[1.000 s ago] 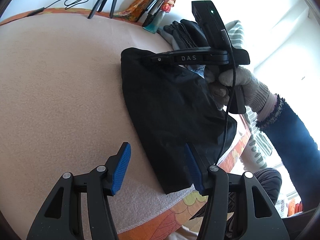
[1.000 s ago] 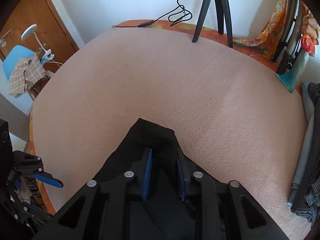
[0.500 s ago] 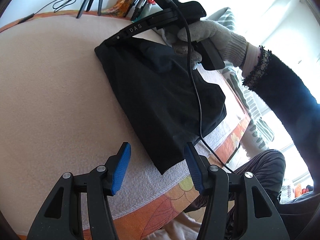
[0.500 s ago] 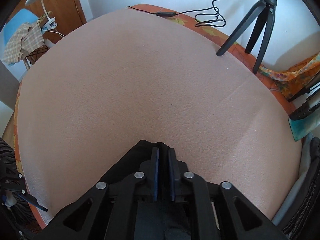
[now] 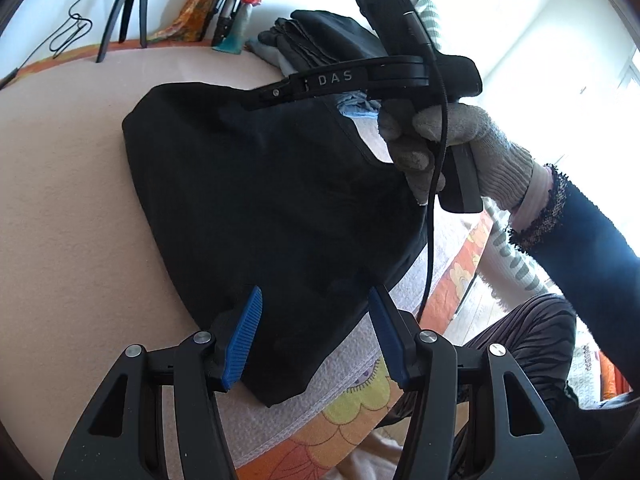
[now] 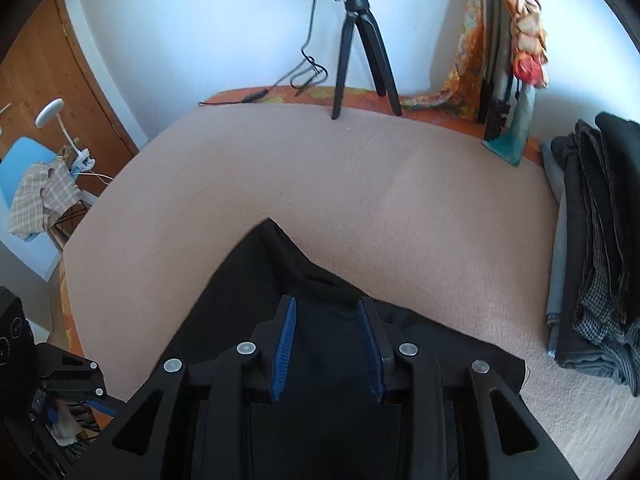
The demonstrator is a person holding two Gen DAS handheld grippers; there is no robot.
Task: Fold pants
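Since the earlier frames the right gripper has gone from pressed together on a raised fold of the black pants to parted, and its jaws are opening at this moment; dark fabric lies below and between the blue pads, which do not press on it. It has also swung back over the far part of the garment after reaching toward the far corner. In the left wrist view the gloved right hand holds that gripper above the pants' far edge, its cable hanging down across the cloth.

Left gripper: jaws spread, nothing pinched, held over the near end of the pants close to the near edge of the bed.

Pants: folded into a compact dark shape, lying flat on the pale blanket toward the bed's near right side, one corner pointing toward the middle of the bed.

Stack of folded clothes: at the bed's right edge, apart from the pants.

Tripod: standing at the far edge by the wall.
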